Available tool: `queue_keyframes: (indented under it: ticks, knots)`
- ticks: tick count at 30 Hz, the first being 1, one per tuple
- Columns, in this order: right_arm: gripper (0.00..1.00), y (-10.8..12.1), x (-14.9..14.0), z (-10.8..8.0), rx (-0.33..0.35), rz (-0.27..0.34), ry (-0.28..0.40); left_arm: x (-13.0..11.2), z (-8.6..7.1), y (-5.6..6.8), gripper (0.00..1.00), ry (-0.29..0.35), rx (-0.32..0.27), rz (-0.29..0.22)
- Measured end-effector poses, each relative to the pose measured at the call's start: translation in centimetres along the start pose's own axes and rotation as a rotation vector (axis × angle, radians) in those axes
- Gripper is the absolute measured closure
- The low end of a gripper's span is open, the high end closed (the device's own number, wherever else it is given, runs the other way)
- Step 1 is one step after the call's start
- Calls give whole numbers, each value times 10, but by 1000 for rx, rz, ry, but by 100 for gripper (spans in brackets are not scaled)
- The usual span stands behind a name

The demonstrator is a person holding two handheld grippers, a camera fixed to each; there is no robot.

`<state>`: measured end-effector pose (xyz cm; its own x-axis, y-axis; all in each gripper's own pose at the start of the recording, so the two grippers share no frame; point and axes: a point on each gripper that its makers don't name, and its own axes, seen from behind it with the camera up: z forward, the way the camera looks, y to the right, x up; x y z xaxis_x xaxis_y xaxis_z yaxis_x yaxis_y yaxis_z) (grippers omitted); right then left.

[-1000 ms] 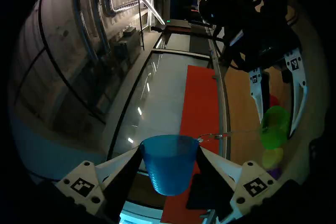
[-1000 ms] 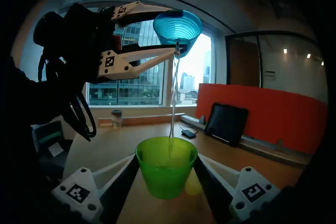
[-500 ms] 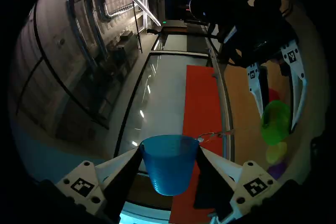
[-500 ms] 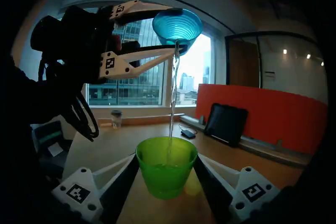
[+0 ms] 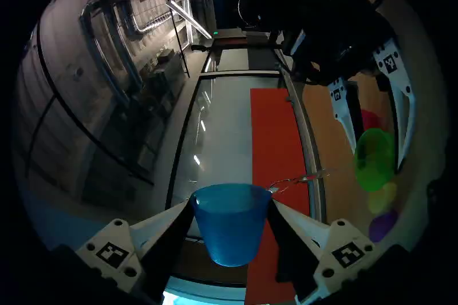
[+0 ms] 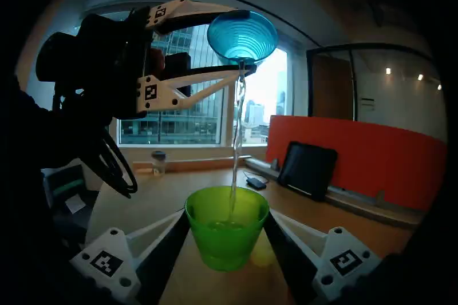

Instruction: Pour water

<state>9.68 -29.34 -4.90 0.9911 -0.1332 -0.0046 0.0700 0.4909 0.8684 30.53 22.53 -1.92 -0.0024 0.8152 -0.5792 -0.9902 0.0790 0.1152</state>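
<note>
Water (image 6: 236,133) falls as a thin, clear, slightly twisting stream from a tilted blue cup into a green cup below, so the pour itself looks to be the step in hand. At the upper left of the right gripper view, the left gripper (image 6: 236,40) reaches in against a bright window (image 6: 172,122), both fingers clamped on the sides of the blue cup (image 6: 242,33), which is tipped so its lip points down. Directly beneath, low in the centre, the right gripper (image 6: 227,216) clasps the green cup (image 6: 226,242) upright between its two fingers, over a wooden desk (image 6: 154,196). Water pools inside, though how full it is cannot be judged. To the right stand a dark tablet (image 6: 309,169) and a red partition (image 6: 372,150). Next, I judge, the blue cup's lip should be held over the green cup's mouth, tipped further as the flow thins, then righted, with the green cup level
</note>
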Motion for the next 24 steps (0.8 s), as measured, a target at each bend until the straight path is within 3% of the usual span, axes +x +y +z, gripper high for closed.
queue_keyframes:
  ticks: [14, 24]
  knots:
    - [11, 1, 1, -1, -3, -1, 6, 9, 0, 7, 13, 9, 4, 92]
    - [11, 1, 1, -1, -4, 0, 10, 13, 3, 2, 13, 21, 15, 119]
